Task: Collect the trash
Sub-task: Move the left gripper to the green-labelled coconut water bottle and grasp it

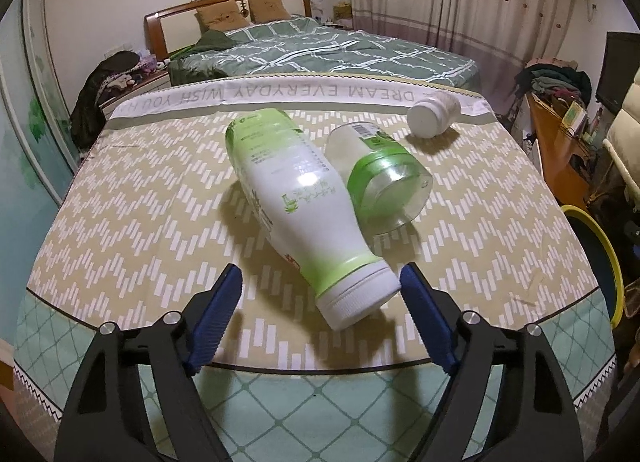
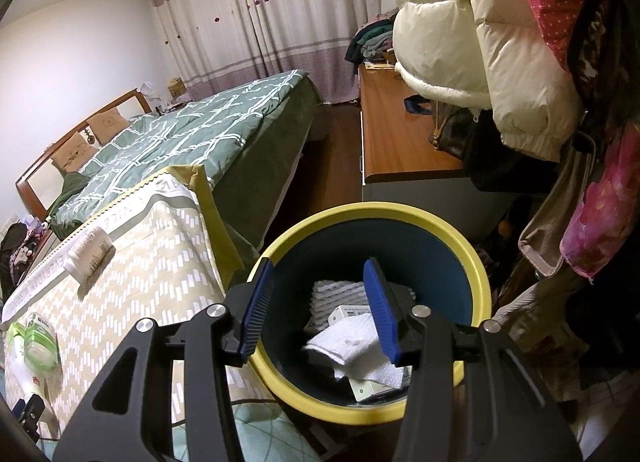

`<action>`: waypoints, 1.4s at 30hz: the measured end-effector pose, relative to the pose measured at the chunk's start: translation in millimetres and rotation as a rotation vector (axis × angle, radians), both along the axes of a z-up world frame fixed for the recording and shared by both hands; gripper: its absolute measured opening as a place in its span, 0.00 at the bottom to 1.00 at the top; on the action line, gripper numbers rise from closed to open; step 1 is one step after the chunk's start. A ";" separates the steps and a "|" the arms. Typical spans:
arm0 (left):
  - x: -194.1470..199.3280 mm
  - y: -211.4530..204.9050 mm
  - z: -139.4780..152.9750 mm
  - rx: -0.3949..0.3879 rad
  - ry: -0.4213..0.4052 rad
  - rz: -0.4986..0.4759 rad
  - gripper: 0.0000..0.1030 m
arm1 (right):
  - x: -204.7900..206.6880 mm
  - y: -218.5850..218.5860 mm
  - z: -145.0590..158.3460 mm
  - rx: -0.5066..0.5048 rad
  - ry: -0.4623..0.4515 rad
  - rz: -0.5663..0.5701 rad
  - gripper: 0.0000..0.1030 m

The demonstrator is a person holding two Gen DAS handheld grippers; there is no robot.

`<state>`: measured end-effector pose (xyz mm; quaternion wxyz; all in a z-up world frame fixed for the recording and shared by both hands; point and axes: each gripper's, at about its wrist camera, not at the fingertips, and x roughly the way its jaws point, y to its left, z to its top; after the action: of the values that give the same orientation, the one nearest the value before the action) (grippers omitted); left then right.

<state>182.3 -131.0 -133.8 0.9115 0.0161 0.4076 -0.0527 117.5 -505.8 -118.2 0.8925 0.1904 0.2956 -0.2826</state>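
Note:
A white and green bottle (image 1: pixel 296 198) lies on the patterned table (image 1: pixel 120 222), its white cap (image 1: pixel 356 298) toward me. A clear jar with a green label (image 1: pixel 380 178) lies against it. A small white pill bottle (image 1: pixel 434 112) lies farther back. My left gripper (image 1: pixel 320 290) is open, its blue pads either side of the cap, not touching. My right gripper (image 2: pixel 320 302) is open and empty above the yellow-rimmed bin (image 2: pixel 476 266), which holds white paper and small boxes (image 2: pixel 352 346). The pill bottle (image 2: pixel 90 252) and the jar (image 2: pixel 40 346) also show in the right wrist view.
The bin's rim (image 1: pixel 600 238) shows right of the table. A bed with a green quilt (image 1: pixel 320 46) stands behind the table. A wooden desk (image 2: pixel 396 134) and hanging coats (image 2: pixel 480 34) crowd the right side.

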 end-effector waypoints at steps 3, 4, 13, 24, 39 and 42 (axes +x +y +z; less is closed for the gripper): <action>0.4 -3.7 -0.1 -0.005 0.002 -0.019 0.63 | 0.0 -0.2 0.0 0.002 -0.001 0.000 0.44; 0.9 -4.0 -0.6 -0.012 0.007 -0.031 0.55 | 0.0 -0.2 0.0 0.001 -0.001 0.000 0.44; -10.1 12.8 13.5 0.012 -0.041 -0.049 0.42 | 0.9 0.3 -0.8 0.008 -0.006 0.006 0.44; -24.5 46.5 76.0 0.026 -0.235 -0.036 0.40 | 1.1 4.7 -0.2 -0.009 -0.001 0.009 0.44; -23.5 42.3 59.8 -0.009 -0.111 -0.057 0.43 | 3.6 3.7 0.7 -0.008 0.000 0.015 0.44; -37.6 27.3 37.4 0.006 -0.055 -0.108 0.51 | 2.1 1.8 -0.2 -0.001 -0.002 0.016 0.44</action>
<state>144.6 -103.7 -96.4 0.9182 0.0423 0.3810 -0.0998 119.7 -504.0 -118.4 0.8952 0.1878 0.2958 -0.2756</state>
